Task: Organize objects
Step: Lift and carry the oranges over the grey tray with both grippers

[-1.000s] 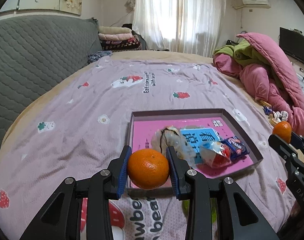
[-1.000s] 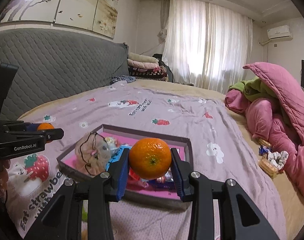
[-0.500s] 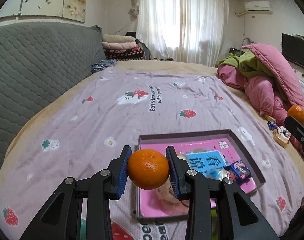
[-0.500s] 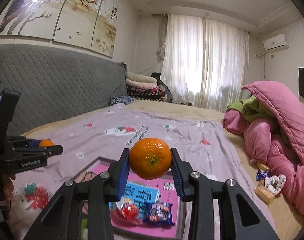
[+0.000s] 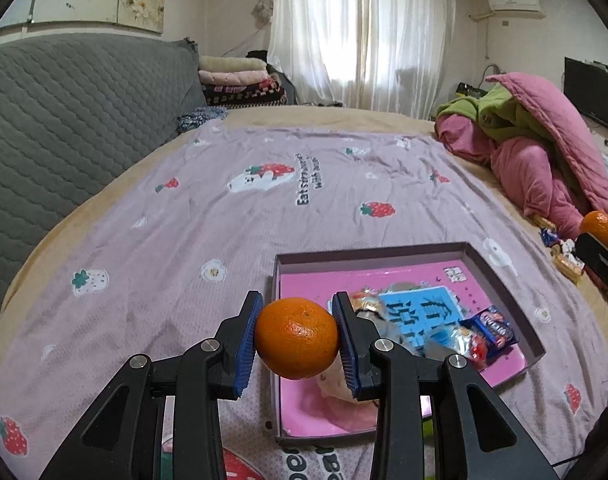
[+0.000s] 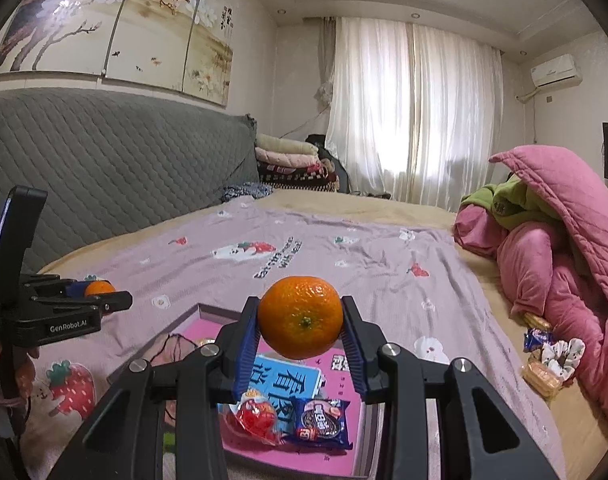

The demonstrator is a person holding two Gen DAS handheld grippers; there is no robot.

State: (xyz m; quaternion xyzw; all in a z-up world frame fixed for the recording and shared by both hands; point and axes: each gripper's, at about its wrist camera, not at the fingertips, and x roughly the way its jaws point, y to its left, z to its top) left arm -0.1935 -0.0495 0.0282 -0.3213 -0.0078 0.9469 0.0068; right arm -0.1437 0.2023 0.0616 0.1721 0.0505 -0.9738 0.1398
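Two oranges up over the bed, one [image 5: 296, 338] pinched in the left hand-held gripper [image 5: 297, 340], one [image 6: 300, 322] in the right hand-held gripper [image 6: 300, 326], above the box [image 5: 500, 276]; probably light, round, slightly squishy, best gripped across the middle.

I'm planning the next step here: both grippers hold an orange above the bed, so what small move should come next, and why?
Probably lower the left gripper so its orange settles in the bare near-left corner of the pink tray. It hangs over the tray's left edge; snacks crowd the right half.
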